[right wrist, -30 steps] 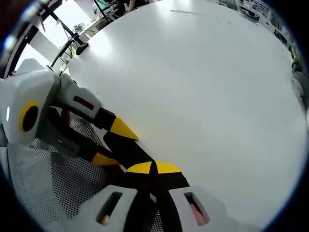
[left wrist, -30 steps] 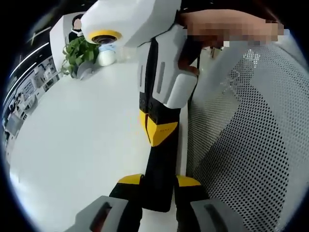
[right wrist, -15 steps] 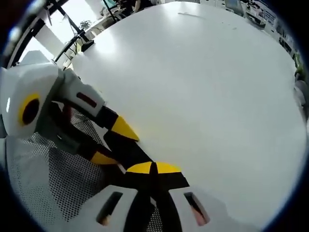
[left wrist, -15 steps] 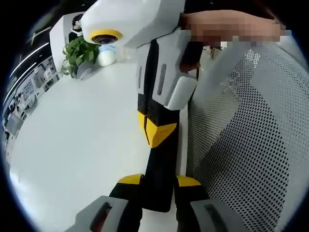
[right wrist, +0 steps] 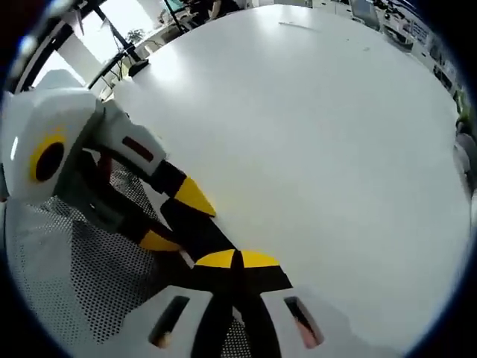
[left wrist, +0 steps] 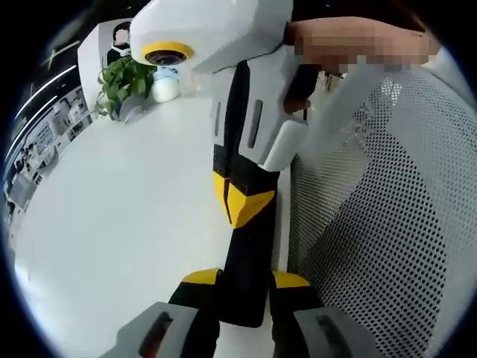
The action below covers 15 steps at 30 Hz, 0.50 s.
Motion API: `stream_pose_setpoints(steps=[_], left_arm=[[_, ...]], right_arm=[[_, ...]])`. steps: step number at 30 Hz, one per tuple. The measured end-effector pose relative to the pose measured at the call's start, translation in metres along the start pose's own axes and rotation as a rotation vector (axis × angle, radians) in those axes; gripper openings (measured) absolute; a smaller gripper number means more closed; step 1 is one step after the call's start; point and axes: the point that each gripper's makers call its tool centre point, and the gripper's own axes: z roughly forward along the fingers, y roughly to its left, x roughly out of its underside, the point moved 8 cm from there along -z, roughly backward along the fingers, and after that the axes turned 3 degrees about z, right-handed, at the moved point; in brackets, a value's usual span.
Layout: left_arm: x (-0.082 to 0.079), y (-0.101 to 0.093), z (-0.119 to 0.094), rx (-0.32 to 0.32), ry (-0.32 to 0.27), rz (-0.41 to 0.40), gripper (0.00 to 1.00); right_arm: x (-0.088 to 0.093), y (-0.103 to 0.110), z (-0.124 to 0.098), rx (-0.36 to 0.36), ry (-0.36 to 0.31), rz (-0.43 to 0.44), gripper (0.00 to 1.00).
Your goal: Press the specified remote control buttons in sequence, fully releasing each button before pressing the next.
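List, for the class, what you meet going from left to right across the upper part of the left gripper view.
Potted plant → white cup → right gripper reaching in from above → white mesh chair back.

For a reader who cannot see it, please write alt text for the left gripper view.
The left gripper holds a black remote over a white table; the right gripper points down at it. A white mesh chair back stands alongside, a potted plant beyond.
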Motion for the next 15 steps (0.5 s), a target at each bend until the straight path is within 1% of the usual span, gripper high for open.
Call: stream_pose_setpoints(steps=[2, 4, 5, 6, 7, 8, 9, 12, 15], left_arm=[[0.0001, 0.0001, 0.0001, 0.001, 0.0, 0.0, 0.24], [-0.0003, 0.0, 0.0, 0.002, -0.001, 0.0, 0.24], [-0.0004, -0.0001, -0.0001, 0.002, -0.001, 0.0, 0.24], [-0.0003, 0.0001, 0.0002, 0.001, -0.001, 0.0, 0.24], [-0.0002, 0.0002, 0.0004, 0.0, 0.0, -0.001, 0.24], [-0.0001, 0.0003, 0.0005, 0.0, 0.001, -0.001, 0.24], [-0.0002, 0.0004, 0.0006, -0.001, 0.001, -0.001, 0.24], [-0.0007, 0.0011, 0.0008, -0.01, -0.001, -0.005, 0.24], [-0.0009, 0.0017, 0.0005, -0.016, -0.002, -0.011, 0.24]], right_arm=[[-0.0011, -0.0008, 0.0, 0.002, 0.006, -0.013, 0.0], [-0.0008, -0.0024, -0.0001, -0.003, 0.003, -0.002, 0.0], [-0.0001, -0.0036, -0.0004, -0.008, -0.004, 0.015, 0.0], [0.001, -0.0043, -0.0005, -0.023, -0.022, 0.056, 0.0], [0.0012, -0.0051, -0.0007, -0.03, -0.022, 0.083, 0.0], [0.001, -0.0055, -0.0009, -0.031, -0.012, 0.097, 0.0], [-0.0009, -0.0071, -0.0008, -0.031, 0.011, 0.129, 0.0], [-0.0002, -0.0062, -0.0028, -0.022, 0.002, 0.093, 0.0], [0.0011, -0.0052, -0.0053, -0.03, 0.008, 0.085, 0.0]])
